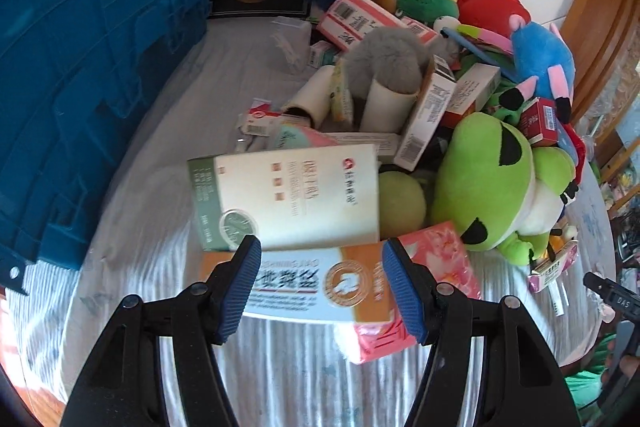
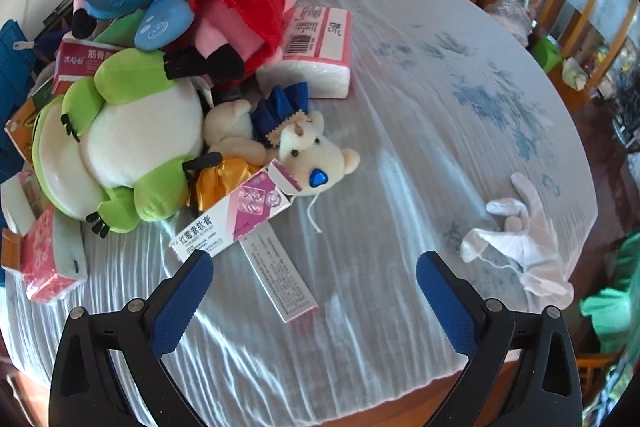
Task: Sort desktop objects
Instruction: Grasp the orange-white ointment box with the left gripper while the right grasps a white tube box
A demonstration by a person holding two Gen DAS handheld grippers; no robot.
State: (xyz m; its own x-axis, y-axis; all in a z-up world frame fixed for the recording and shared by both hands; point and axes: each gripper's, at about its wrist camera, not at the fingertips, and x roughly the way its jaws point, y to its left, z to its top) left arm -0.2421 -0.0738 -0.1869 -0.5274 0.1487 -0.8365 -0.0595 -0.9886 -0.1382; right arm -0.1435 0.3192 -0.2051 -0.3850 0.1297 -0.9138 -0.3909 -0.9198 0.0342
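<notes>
Heaped across the far half of a round table (image 2: 420,131): plush toys and cardboard cartons, unsorted. Nearest the left tool (image 1: 322,283), a flat orange-and-white box (image 1: 316,287) lying on a pink tissue pack (image 1: 436,255), framed by the half-spread blue ribbed pads, apparently not pressed. Behind it, a large white carton (image 1: 296,191), glossy, and a soft green frog plush (image 1: 504,183). Beside the right tool (image 2: 314,291), spread wide and empty, a purple-and-white ointment box (image 2: 236,215) with its leaflet (image 2: 280,275) unfolded. Further off, a cream teddy bear (image 2: 308,147), two pig plushes, a wrapped tissue pack (image 2: 316,47). Covering the table, a pale, finely pleated cloth with blue print; on it, a crumpled white glove (image 2: 520,239). At the left edge, a ribbed blue plastic crate (image 1: 92,67), contents hidden. Behind: white tiled wall, wooden cabinets.
</notes>
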